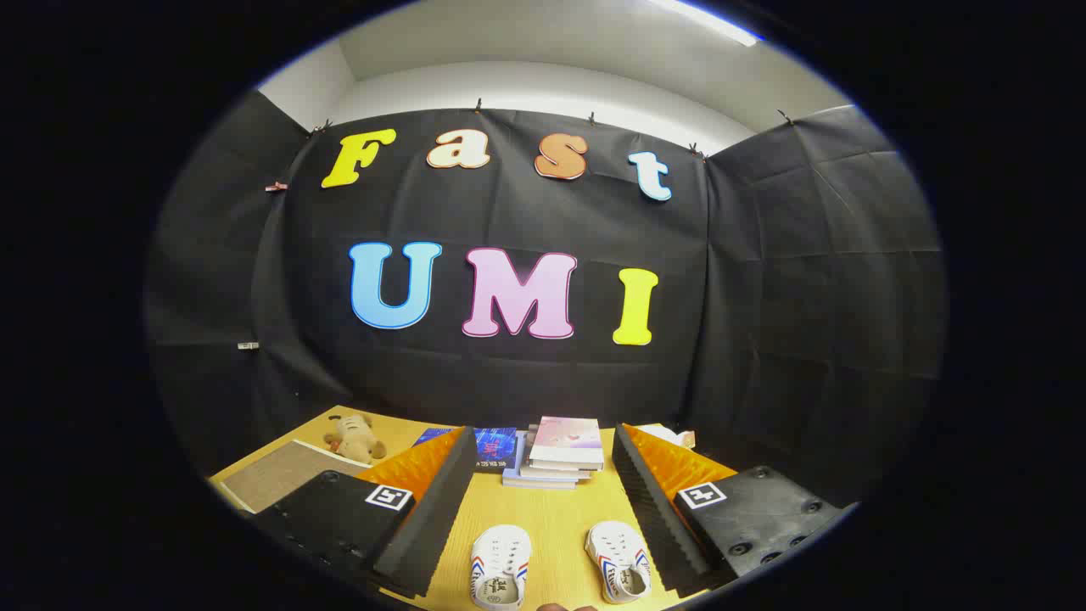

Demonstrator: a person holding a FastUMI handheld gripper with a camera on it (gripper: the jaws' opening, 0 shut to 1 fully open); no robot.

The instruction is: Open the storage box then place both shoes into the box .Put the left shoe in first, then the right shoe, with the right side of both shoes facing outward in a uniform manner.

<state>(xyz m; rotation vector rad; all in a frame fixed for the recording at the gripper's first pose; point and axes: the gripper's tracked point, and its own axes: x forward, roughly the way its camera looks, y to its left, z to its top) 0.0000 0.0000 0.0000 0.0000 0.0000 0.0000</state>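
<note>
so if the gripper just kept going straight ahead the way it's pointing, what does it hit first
Probably the stack of books. The gripper is open, its fingers held above the table, with the two shoes low between them. Depth is unclear, so it might pass over the books to the black cloth wall.

The shoes' (pixel 560 564) heels run out of view, and a finger (pixel 441 501) hides part of the blue book (pixel 496 447).

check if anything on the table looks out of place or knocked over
Nothing stands out. Two shoes sit upright between the open fingers; the books beyond are stacked, slightly unevenly.
</note>
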